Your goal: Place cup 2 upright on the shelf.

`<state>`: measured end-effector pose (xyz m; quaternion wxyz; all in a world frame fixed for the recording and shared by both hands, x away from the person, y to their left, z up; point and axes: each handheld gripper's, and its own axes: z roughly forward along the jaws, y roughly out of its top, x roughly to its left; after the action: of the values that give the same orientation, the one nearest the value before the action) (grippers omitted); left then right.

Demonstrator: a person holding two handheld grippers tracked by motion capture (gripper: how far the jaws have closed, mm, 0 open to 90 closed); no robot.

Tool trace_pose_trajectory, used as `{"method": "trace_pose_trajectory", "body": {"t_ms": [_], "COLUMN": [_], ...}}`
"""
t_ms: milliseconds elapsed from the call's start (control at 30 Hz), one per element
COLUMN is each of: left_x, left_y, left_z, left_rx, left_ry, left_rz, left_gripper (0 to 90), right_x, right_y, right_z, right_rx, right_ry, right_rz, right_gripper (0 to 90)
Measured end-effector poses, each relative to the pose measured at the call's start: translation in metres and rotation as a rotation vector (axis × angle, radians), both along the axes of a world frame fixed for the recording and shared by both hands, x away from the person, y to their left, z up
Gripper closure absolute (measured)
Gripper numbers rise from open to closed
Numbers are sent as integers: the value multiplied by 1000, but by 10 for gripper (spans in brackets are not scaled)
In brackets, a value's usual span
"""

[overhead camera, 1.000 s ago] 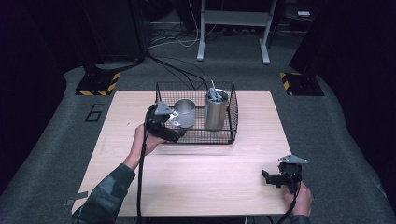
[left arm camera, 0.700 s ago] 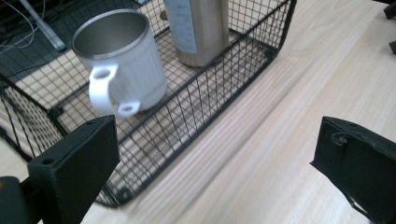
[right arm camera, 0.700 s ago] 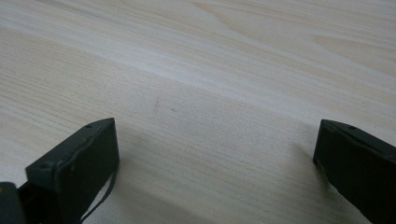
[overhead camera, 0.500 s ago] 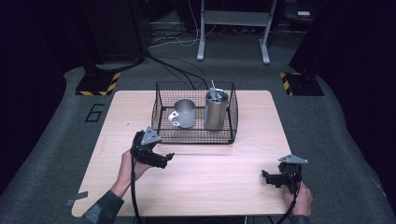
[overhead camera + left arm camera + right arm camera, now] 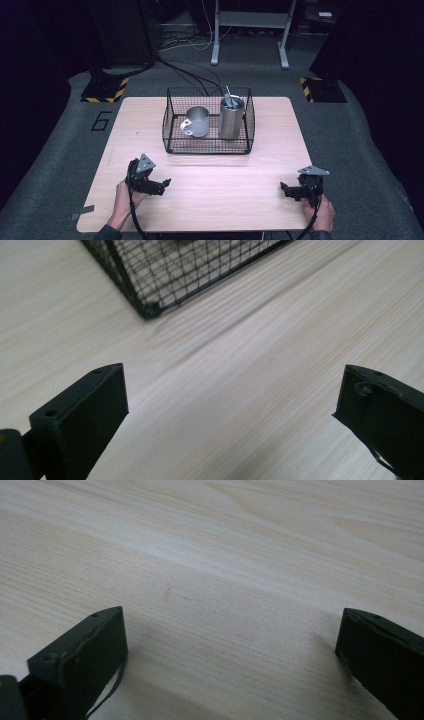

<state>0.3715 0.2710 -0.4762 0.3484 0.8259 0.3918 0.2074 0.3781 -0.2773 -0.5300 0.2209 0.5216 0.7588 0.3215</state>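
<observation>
Near the table's front-left corner, at about seven o'clock from the wire basket [image 5: 208, 122], the left gripper [image 5: 159, 185] now sits low over the bare wood, held in the person's left hand [image 5: 122, 202]. A second ago it was up at the basket's left wall, right against the metal mug [image 5: 196, 121]; half a second ago it had already come away toward the near edge, and it has since drawn farther back and down to the left. Its jaws stand wide apart with nothing between them, and in the left gripper view they frame plain tabletop [image 5: 235, 405], with the basket's near corner [image 5: 150, 307] ahead at about eleven o'clock.

The mug stands upright in the left half of the basket, its handle turned toward the basket's near-left side, apart from both grippers. Beside it, at three o'clock, the tall steel cup [image 5: 231, 118] stands upright in the right half with some utensils sticking out of its top; neither has shifted across the three moments.

The right gripper [image 5: 288, 191] has stayed put at the front-right of the table, at about five o'clock from the basket, in the person's right hand [image 5: 325, 212]. Its jaws are likewise spread wide over empty wood, as the right gripper view shows.
</observation>
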Motion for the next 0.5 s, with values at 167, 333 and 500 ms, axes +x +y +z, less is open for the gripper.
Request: {"method": "trace_pose_trajectory", "body": {"t_ms": [167,333,500], "left_x": [-5,-9,-11], "left_y": [16,31,46], "left_z": [-14,-27,-36], "left_rx": [7,3,6], "left_ry": [9,14,11], "left_rz": [46,89,104], "left_gripper": [1,1,0], "right_x": [0,0,0], "right_y": [0,0,0], "right_z": [0,0,0], "right_rx": [0,-1,-1], "right_ry": [0,0,0], "right_rz": [0,0,1], "right_gripper": [0,0,0]}}
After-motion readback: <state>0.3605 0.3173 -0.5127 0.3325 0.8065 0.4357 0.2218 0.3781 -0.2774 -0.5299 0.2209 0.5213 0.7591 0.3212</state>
